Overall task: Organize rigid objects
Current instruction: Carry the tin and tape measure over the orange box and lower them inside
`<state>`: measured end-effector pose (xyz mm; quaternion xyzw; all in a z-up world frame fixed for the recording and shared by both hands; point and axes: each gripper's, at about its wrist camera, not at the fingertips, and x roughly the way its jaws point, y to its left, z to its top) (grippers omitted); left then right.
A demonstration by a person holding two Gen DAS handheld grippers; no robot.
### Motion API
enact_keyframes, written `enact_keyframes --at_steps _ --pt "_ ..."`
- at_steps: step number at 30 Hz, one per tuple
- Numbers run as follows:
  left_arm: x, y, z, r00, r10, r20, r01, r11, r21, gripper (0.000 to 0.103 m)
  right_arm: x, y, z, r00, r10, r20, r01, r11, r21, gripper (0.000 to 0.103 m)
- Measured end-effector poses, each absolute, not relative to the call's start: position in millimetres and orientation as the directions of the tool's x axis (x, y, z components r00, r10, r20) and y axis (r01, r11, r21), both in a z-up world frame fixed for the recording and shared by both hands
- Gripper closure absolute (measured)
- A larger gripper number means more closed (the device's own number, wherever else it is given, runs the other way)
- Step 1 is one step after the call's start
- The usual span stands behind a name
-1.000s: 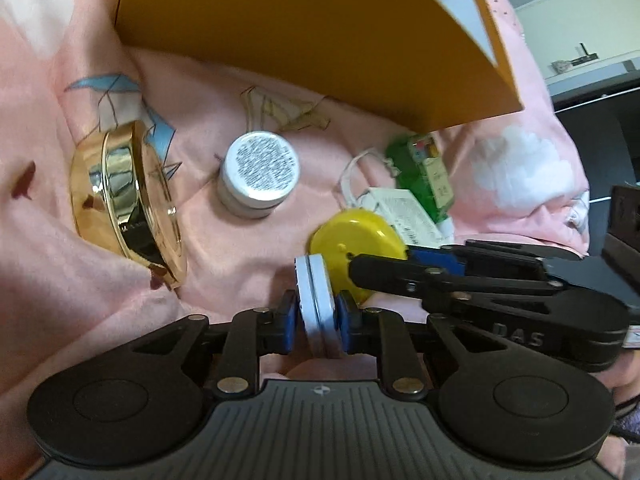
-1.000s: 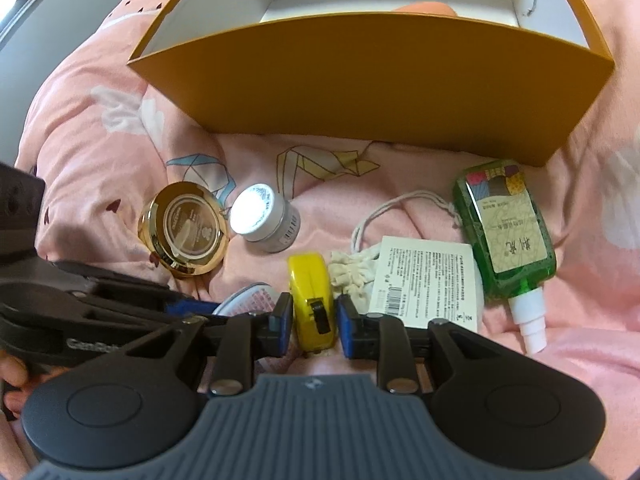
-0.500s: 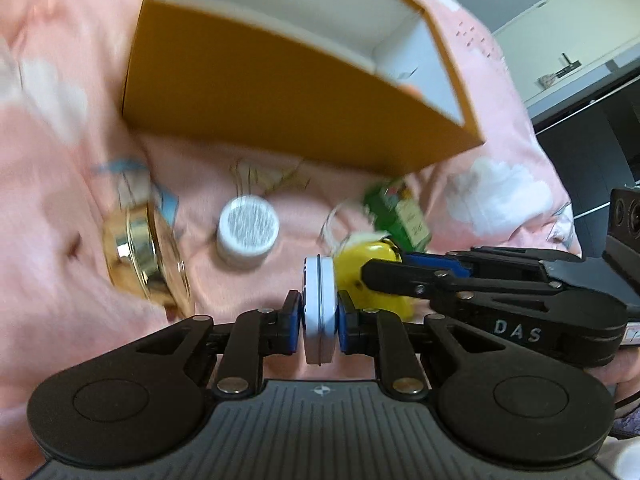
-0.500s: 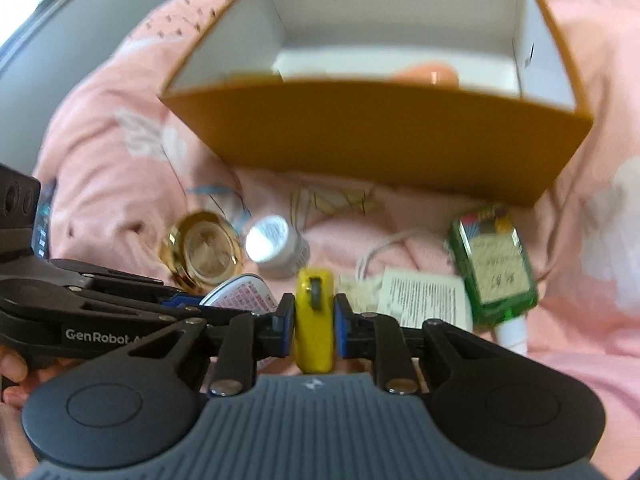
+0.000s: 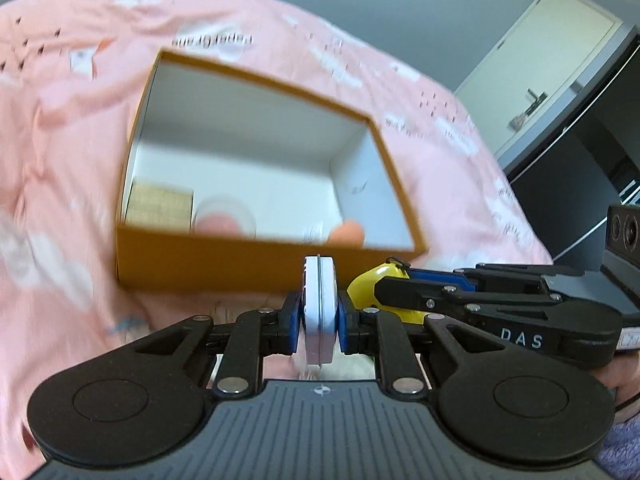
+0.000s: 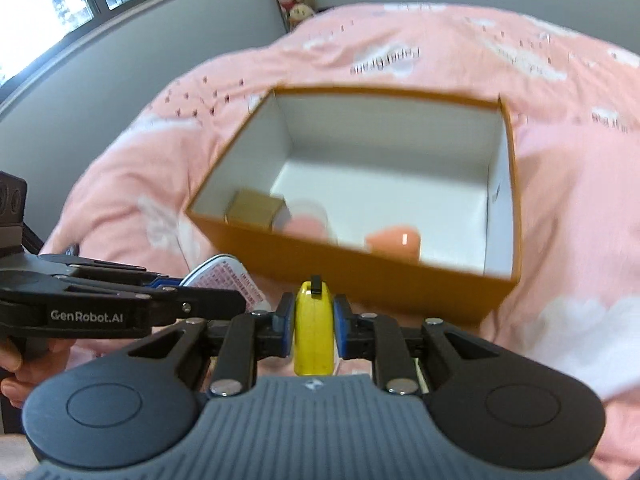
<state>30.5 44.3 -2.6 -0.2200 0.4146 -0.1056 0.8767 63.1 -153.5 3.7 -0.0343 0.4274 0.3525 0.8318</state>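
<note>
My left gripper is shut on a round white tin, held on edge in the air in front of the orange box. My right gripper is shut on a yellow tape measure, also lifted before the box. In the left wrist view the right gripper with the tape measure is just to the right. In the right wrist view the left gripper and the tin are to the left.
The open box holds a tan block, a clear round jar with pink contents and an orange-pink object. It rests on a pink bedspread. A grey wall and a window are behind.
Both grippers have lifted their objects off the bedspread and risen above the box's front wall. The box's inside now shows; the items on the bedspread have dropped out of view.
</note>
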Motion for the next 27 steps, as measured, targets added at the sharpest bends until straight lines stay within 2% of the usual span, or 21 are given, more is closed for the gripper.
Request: enact_keyframes --at_steps 5,8,13,27 --pt "56.2 49.5 17.3 0.686 -0.332 -0.648 0.001 0.891 -0.455 0.083 79.0 -144.4 26.6 0.431 0.592 -0.681 -0.632 0.737 0.240 0.084" --pt "71.3 50.7 23.0 0.730 -0.248 -0.637 -0.039 0.915 -0.401 0.083 94.0 -140.3 33.6 0.450 0.606 -0.656 -0.625 0.738 0.253 0.084" --pt "98.5 57.1 15.7 0.750 -0.204 -0.629 -0.088 0.912 -0.401 0.083 126.4 -130.8 31.3 0.475 0.600 -0.644 -0.580 0.763 0.283 0.084" --pt "161.2 76.0 -36.6 0.669 -0.122 -0.733 -0.186 0.927 -0.324 0.083 205.5 -85.2 -20.5 0.430 0.527 -0.733 -0.461 0.826 0.323 0.085"
